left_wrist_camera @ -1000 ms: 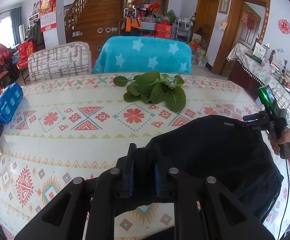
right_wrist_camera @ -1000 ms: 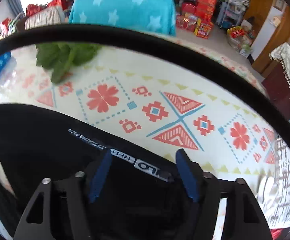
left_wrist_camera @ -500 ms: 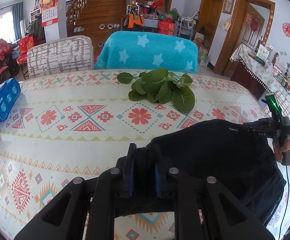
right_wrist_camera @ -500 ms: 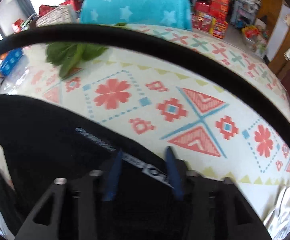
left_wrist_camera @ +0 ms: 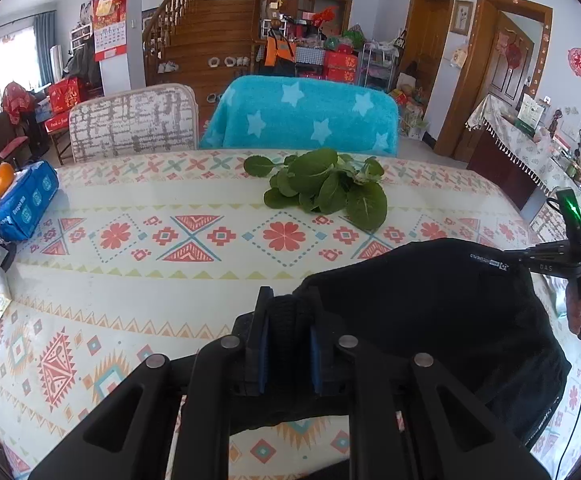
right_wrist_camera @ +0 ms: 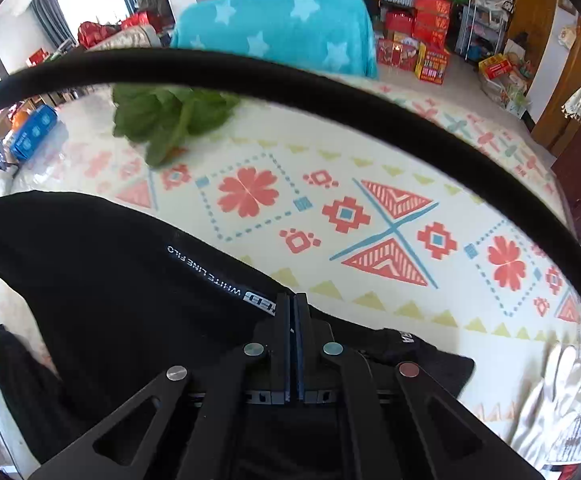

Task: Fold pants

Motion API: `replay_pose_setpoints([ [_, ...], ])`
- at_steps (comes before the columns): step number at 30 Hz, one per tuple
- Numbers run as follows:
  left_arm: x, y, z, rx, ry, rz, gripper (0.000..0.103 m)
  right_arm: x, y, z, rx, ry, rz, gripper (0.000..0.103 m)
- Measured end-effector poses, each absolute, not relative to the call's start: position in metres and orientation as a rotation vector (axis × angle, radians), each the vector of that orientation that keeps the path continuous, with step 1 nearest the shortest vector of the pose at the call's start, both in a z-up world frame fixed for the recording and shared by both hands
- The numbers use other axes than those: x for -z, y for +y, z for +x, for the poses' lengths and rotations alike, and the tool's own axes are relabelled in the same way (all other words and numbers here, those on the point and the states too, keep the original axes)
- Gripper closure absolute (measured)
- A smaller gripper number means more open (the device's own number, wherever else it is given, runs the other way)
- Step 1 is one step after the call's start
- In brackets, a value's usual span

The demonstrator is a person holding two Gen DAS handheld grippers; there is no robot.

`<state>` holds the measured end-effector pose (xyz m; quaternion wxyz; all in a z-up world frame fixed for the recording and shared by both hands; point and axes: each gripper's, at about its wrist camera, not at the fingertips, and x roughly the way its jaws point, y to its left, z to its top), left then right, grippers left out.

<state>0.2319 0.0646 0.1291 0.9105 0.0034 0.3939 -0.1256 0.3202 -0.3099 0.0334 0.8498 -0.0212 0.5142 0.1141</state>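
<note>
Black pants (left_wrist_camera: 430,312) lie bunched on the patterned tablecloth (left_wrist_camera: 130,280) at the near right. My left gripper (left_wrist_camera: 288,312) is shut on a thick bunch of the pants' left edge. My right gripper (right_wrist_camera: 293,312) is shut on the pants (right_wrist_camera: 110,272) at the hem beside the white printed lettering. The right gripper also shows in the left wrist view (left_wrist_camera: 522,258), at the pants' far right corner, held by a hand.
A bunch of green leafy vegetables (left_wrist_camera: 326,188) lies at the table's far middle. A blue tissue pack (left_wrist_camera: 24,204) and an orange sit at the far left. Two covered chairs (left_wrist_camera: 302,116) stand behind the table. A black cable (right_wrist_camera: 290,80) arcs across the right wrist view.
My right gripper has closed from wide open onto the pants' hem. My left gripper has stayed shut on the pants and has lifted slightly.
</note>
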Motion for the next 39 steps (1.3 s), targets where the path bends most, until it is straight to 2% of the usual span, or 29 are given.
replay_pose_setpoints([
  [12, -0.147, 0.067, 0.153, 0.220, 0.789, 0.052, 0.088, -0.075, -0.319, 0.201, -0.277, 1.043, 0.014, 0.102],
  [30, -0.072, 0.098, 0.036, 0.104, 0.972, -0.017, 0.086, -0.020, -0.298, 0.041, -0.296, 1.212, 0.153, 0.101],
  [36, -0.061, 0.103, 0.029, 0.070, 0.973, 0.013, 0.067, -0.011, -0.295, 0.036, -0.247, 1.213, 0.145, 0.101],
  [38, -0.063, 0.107, 0.025, 0.066, 0.967, 0.008, 0.054, -0.012, -0.299, 0.035, -0.228, 1.208, 0.166, 0.100],
  [39, -0.065, 0.111, 0.022, 0.062, 0.959, 0.002, 0.051, -0.013, -0.301, 0.034, -0.219, 1.210, 0.173, 0.100],
])
